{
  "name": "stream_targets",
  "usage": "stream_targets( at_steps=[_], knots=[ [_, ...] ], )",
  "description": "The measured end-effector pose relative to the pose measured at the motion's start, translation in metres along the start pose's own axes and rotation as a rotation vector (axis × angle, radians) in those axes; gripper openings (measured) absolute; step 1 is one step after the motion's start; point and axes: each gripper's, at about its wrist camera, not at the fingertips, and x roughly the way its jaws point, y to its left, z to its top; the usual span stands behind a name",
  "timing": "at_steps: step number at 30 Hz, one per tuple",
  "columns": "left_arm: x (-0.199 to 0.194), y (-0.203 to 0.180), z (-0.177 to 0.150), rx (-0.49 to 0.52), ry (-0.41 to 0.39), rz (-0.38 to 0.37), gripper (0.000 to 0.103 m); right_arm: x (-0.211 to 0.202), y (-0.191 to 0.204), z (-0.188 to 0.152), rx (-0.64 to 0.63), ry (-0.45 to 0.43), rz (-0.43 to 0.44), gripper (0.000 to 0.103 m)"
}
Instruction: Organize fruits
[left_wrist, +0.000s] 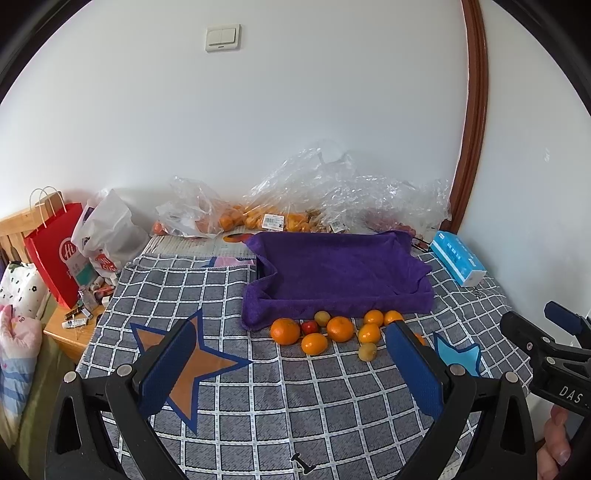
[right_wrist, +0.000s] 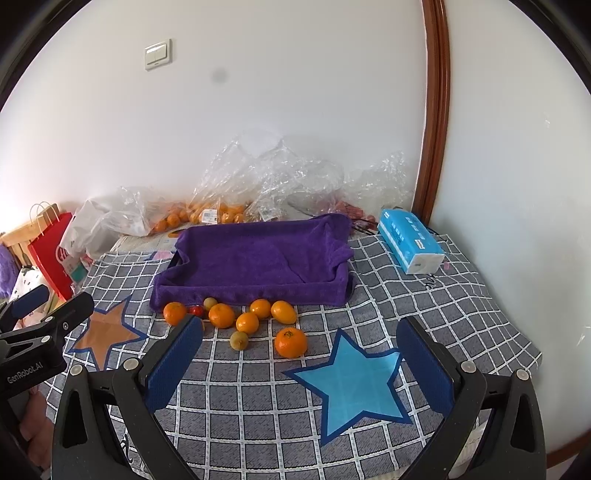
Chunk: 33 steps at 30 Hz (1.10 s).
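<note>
Viewing left wrist: left gripper hangs above the grey checked cloth, jaws spread wide, nothing between the blue pads.
Fruit, left view: loose cluster of round orange citrus lies far of the gripper, slightly right of its centre line, along the near edge of the purple towel-lined tray.
Neighbours, left view: small red fruit and two dull yellow-green fruits sit among the oranges; several touch.
Tray, left view: holds no fruit that I can see.
Viewing right wrist: right gripper also released, jaws wide apart, empty, over the cloth near the light blue star patch.
Fruit, right view: one larger orange with a green stem scar lies apart from the row, nearest this gripper and almost on its centre line; the rest lie farther and to the left.
Axis: fruits are round, so no long axis matters; the row itself runs left to right along the tray front.
Judgement: right gripper looks nearer the lone orange; a straight reach forward should meet it, then a lift over the tray's near wall.
Risk: round fruit may roll on the cloth if nudged.
Background: clear plastic bags of fruit against the far wall; blue tissue pack at far right.
</note>
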Motion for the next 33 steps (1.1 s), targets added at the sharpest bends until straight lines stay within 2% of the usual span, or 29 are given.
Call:
stream_targets(
  at_steps=[20, 33],
  knots=[
    [-0.0047, -0.0047, 0.0022, 0.005, -0.019, -0.017, 0.103, -0.0049, -0.0026, 0.0014, 0.004, -0.019, 0.004, 0.103],
    [0.0051, -0.0034, 0.0037, 0.005, -0.007, 0.029, 0.103, 0.0044, -0.0043, -0.0032, -0.007, -0.009, -0.007, 0.103]
  ],
)
